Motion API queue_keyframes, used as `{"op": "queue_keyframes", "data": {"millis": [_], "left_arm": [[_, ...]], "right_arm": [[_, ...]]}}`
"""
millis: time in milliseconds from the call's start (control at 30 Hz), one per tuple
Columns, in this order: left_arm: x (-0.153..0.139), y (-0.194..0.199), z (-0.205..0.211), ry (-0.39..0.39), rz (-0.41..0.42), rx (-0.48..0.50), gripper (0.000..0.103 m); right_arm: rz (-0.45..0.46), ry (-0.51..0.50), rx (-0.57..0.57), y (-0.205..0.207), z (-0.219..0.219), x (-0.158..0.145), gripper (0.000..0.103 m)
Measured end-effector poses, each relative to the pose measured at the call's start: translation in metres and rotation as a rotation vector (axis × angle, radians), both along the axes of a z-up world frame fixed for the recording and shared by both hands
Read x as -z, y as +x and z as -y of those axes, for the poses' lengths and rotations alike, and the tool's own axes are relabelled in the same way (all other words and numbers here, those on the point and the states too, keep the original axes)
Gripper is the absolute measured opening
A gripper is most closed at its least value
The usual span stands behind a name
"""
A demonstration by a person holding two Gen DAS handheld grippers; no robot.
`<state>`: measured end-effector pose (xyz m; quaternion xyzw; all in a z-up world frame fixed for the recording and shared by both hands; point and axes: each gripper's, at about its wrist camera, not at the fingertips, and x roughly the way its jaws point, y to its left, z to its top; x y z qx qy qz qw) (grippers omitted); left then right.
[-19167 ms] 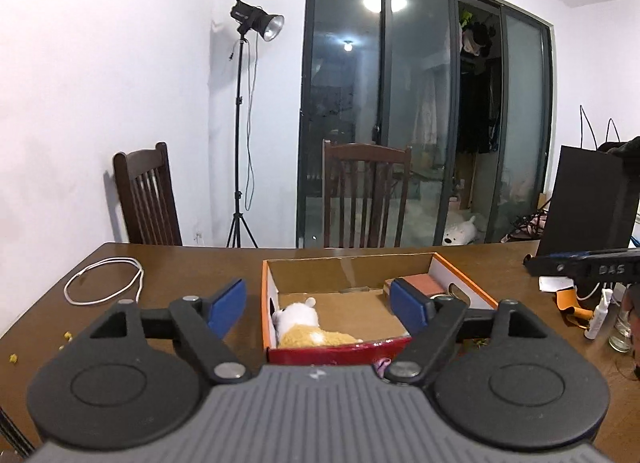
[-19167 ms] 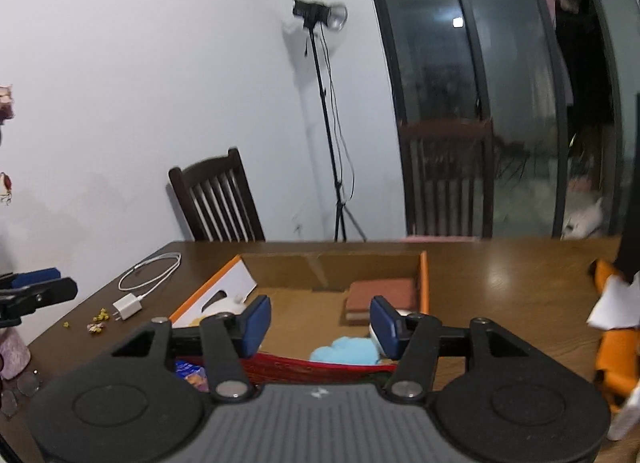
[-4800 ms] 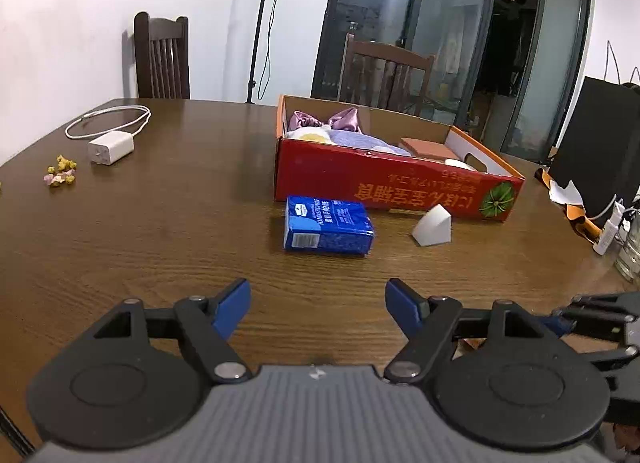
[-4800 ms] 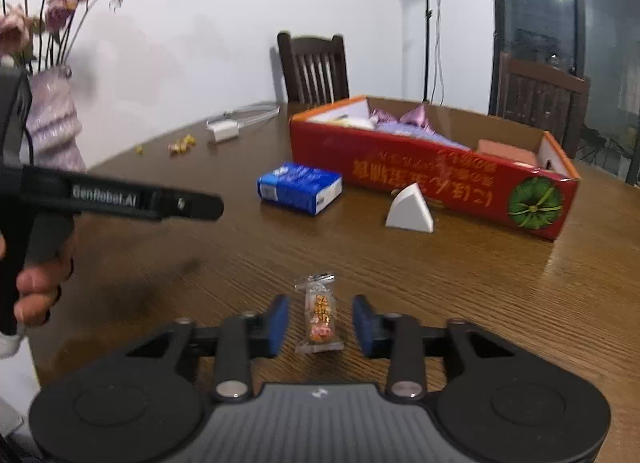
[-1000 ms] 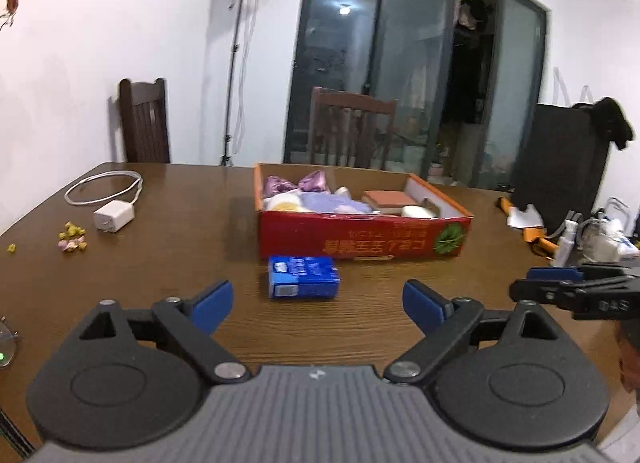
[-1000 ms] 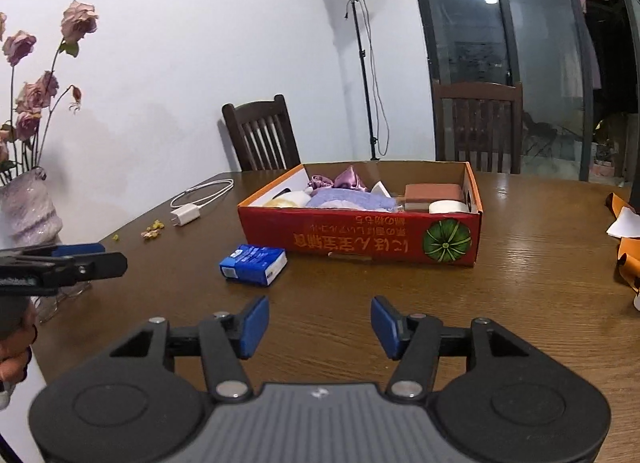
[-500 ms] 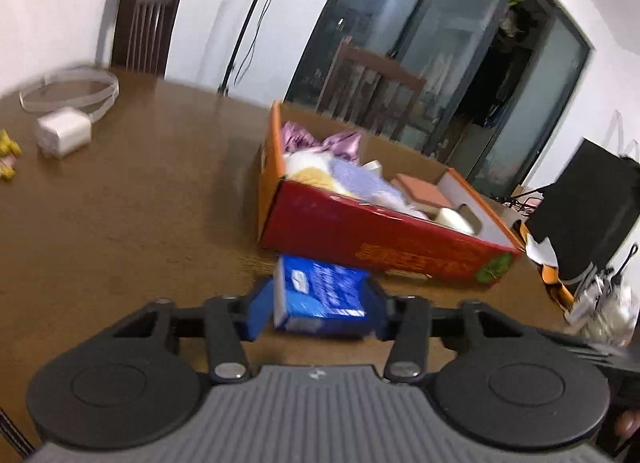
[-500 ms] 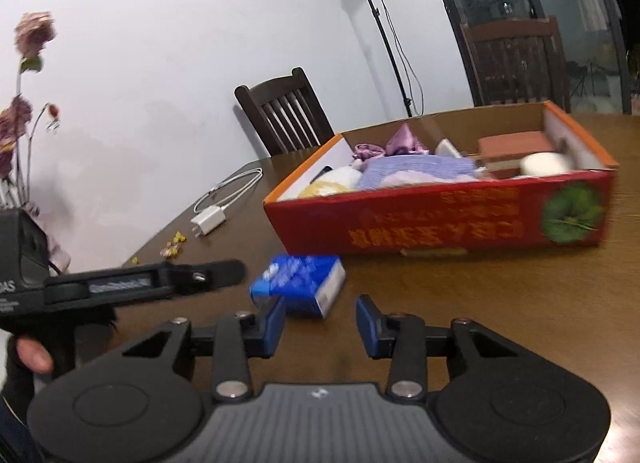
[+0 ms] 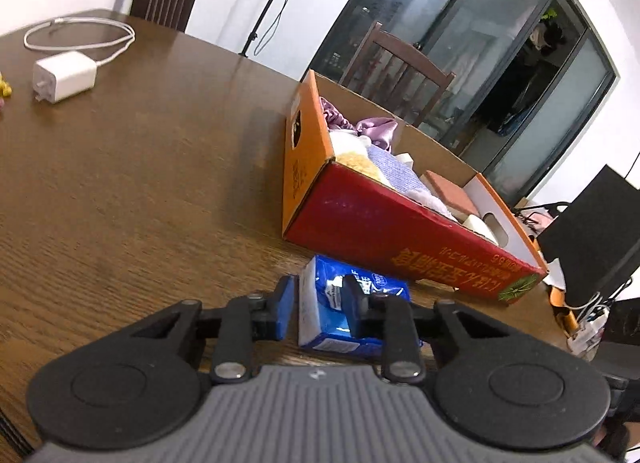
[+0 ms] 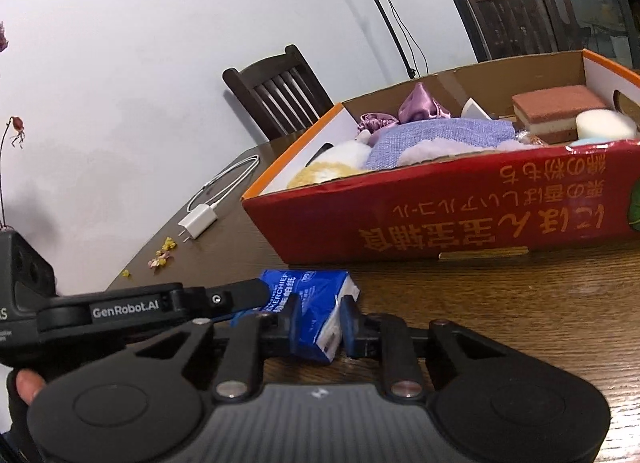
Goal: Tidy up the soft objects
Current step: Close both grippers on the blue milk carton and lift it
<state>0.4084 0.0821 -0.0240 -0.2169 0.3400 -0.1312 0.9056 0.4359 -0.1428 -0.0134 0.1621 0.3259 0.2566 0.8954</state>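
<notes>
A blue tissue pack (image 9: 372, 287) lies on the wooden table just in front of the red cardboard box (image 9: 400, 235). My left gripper (image 9: 318, 299) straddles the pack's left end with its jaws closing. Its right pad is on the pack, while a thin gap shows at its left pad. From the other side, my right gripper (image 10: 320, 319) has the near corner of the tissue pack (image 10: 308, 295) between its pads; both pads touch it, and its jaws are still closing. The box (image 10: 440, 215) holds a purple cloth, a plush toy and sponges.
A white charger with its coiled cable (image 9: 64, 77) lies far left on the table, with small yellow bits (image 10: 162, 255) near it. Dark wooden chairs (image 10: 280, 91) stand behind the table. A black panel (image 9: 592, 239) stands at the right. A person's hand (image 10: 24, 383) holds the left gripper's handle.
Both grippers have come lower and closer to the tissue pack, and both pairs of jaws have narrowed around it. The left view has rolled.
</notes>
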Motion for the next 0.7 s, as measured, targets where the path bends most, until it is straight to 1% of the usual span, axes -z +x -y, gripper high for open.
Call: {"op": "queue_keyframes", "data": {"millis": [67, 133, 233, 267, 300, 367, 433, 500, 567, 700], "left_arm": [[0.002, 0.001, 0.001, -0.025, -0.006, 0.020, 0.027], [0.001, -0.001, 0.004, -0.005, 0.008, 0.021, 0.027], [-0.001, -0.005, 0.006, -0.029, -0.011, 0.009, 0.023], [-0.006, -0.013, 0.009, -0.034, -0.015, 0.005, 0.023], [-0.013, -0.026, 0.014, -0.028, 0.015, 0.009, 0.023], [-0.022, -0.053, 0.027, -0.017, 0.052, 0.022, 0.023], [-0.027, -0.080, 0.042, -0.037, 0.050, 0.046, 0.023], [-0.031, -0.099, 0.056, -0.046, 0.051, 0.080, 0.023], [-0.037, -0.114, 0.069, -0.054, 0.058, 0.116, 0.023], [-0.052, -0.131, 0.101, -0.019, 0.094, 0.172, 0.023]], "right_arm": [[-0.001, 0.005, -0.004, 0.000, 0.001, 0.000, 0.020], [-0.006, 0.011, -0.003, 0.000, 0.003, 0.000, 0.019], [-0.013, 0.006, 0.007, -0.003, 0.004, -0.002, 0.016], [-0.020, -0.004, 0.012, -0.008, 0.005, -0.005, 0.014], [-0.014, -0.021, 0.015, -0.015, 0.006, -0.010, 0.014], [0.046, -0.053, 0.015, -0.042, 0.013, -0.021, 0.014], [0.062, -0.045, 0.022, -0.068, 0.029, -0.028, 0.014], [0.057, -0.030, 0.031, -0.098, 0.051, -0.034, 0.014], [0.070, -0.037, 0.034, -0.124, 0.068, -0.041, 0.014], [0.113, -0.057, 0.082, -0.162, 0.094, -0.051, 0.014]]}}
